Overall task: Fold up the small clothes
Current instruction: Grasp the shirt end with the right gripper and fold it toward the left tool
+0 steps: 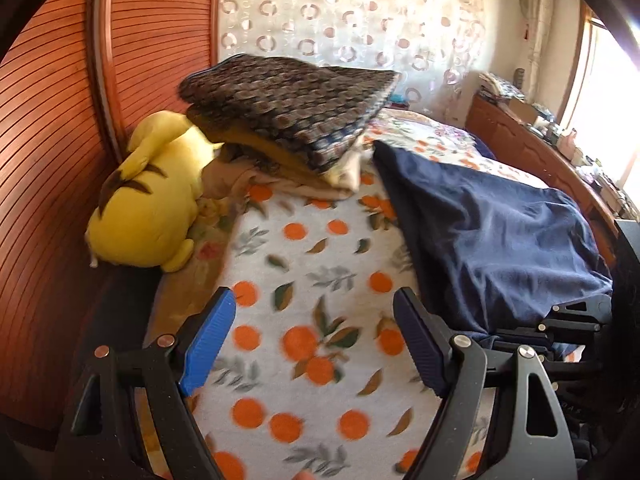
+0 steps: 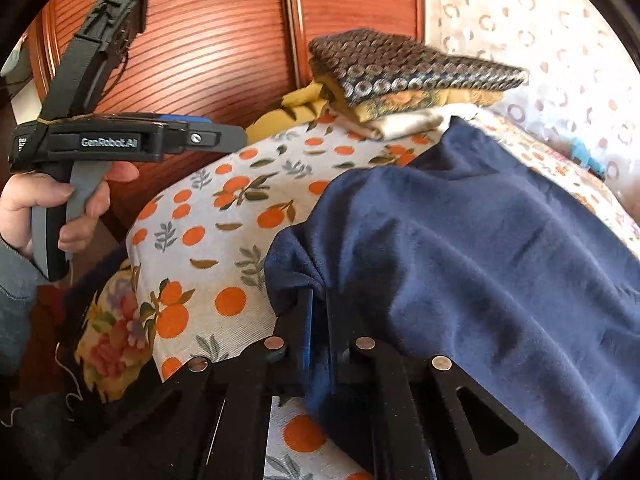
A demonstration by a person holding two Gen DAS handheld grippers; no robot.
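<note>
A navy blue garment [image 2: 480, 240] lies rumpled on the right half of the bed, and it also shows in the left wrist view [image 1: 500, 232]. My right gripper [image 2: 318, 304] is shut on the garment's near left edge, where the cloth bunches into the pinch between the jaws. My left gripper [image 1: 316, 336] hovers over the bare orange-print bedspread [image 1: 304, 248], left of the garment. Its blue pads [image 1: 212, 340] stand wide apart with nothing between them. In the right wrist view a hand [image 2: 76, 208] holds the left gripper [image 2: 236, 136] up at the left.
A yellow plush toy [image 1: 148, 208] lies at the bed's left edge against the wooden slatted wardrobe [image 1: 52, 140]. A stack of folded blankets [image 1: 288, 108] sits at the head of the bed. A cluttered wooden shelf [image 1: 532, 136] runs along the right side.
</note>
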